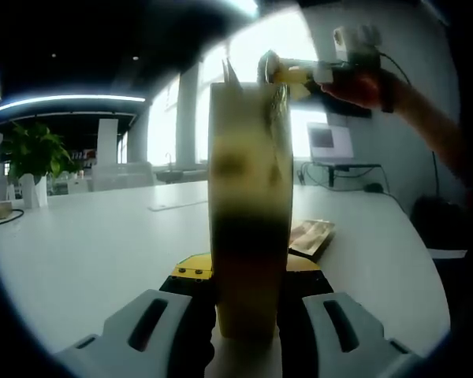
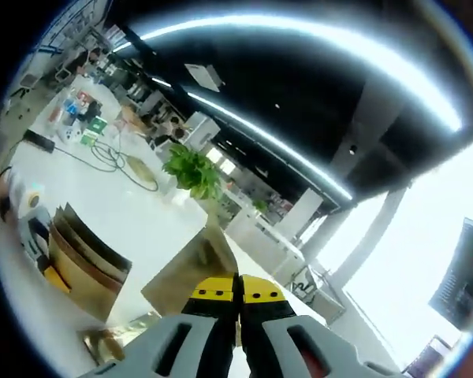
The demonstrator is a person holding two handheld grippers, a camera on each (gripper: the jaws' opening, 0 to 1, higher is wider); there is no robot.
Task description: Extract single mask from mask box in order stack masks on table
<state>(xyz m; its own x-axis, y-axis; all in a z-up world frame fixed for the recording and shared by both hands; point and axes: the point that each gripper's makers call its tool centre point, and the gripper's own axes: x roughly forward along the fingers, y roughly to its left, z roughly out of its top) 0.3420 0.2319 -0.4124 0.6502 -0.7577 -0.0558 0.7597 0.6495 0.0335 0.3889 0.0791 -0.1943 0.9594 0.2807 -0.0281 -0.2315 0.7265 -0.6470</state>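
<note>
My left gripper (image 1: 248, 274) is shut on the tall yellowish mask box (image 1: 248, 197), which stands upright between its jaws above the white table (image 1: 102, 244). At the box's top, a hand holds my right gripper (image 1: 288, 72), and a thin mask pouch (image 1: 277, 106) sticks up there, seen edge-on. In the right gripper view, my right gripper (image 2: 237, 290) is shut on a flat golden mask pouch (image 2: 191, 268); the open mask box (image 2: 83, 264) lies to its lower left. A few golden pouches (image 1: 311, 236) lie on the table beyond the box to the right.
A potted plant (image 1: 31, 157) stands at the table's far left, also seen as the plant (image 2: 191, 169). A lit screen (image 1: 329, 142) and cables sit at the far right edge. More cables (image 2: 114, 157) and small items lie on a farther table.
</note>
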